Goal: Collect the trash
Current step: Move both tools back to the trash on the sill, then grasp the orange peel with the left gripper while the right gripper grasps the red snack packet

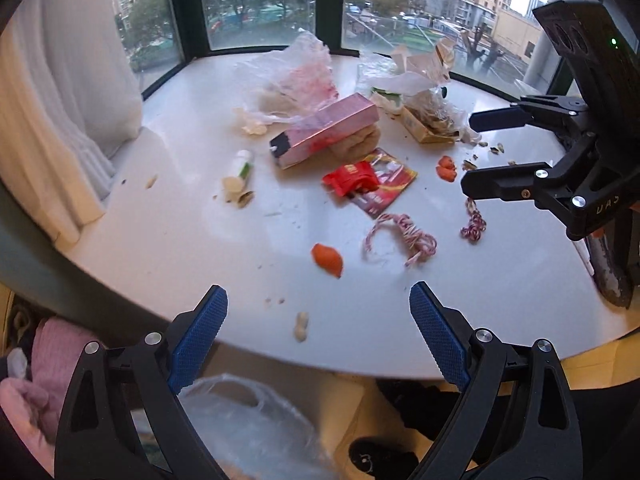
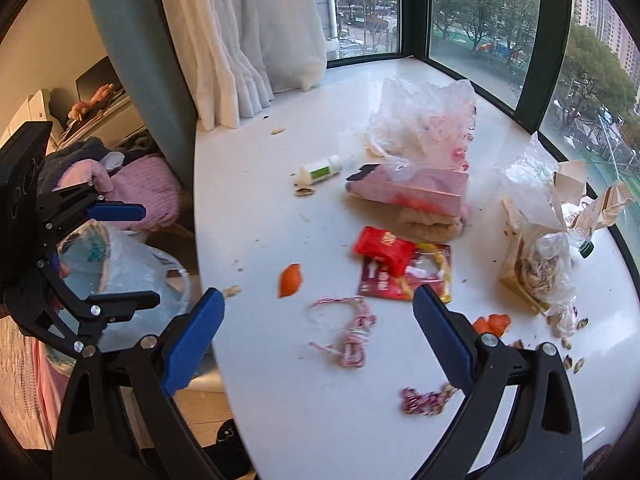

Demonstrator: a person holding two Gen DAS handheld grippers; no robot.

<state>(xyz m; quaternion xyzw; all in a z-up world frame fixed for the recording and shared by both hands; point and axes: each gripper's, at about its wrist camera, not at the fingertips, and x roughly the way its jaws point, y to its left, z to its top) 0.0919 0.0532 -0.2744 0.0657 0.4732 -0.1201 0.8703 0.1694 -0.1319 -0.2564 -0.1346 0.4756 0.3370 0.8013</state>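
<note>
White table [image 1: 168, 216] strewn with trash, pink box [image 1: 324, 132] half under plastic bag [image 1: 296, 68]

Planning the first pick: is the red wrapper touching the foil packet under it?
Touching. In the right wrist view the red wrapper lies overlapping the foil packet's upper left corner; the left wrist view shows the same overlap.

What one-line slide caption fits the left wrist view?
Both open grippers, left and right, hover over a white table strewn with wrappers, string and peel.
</note>
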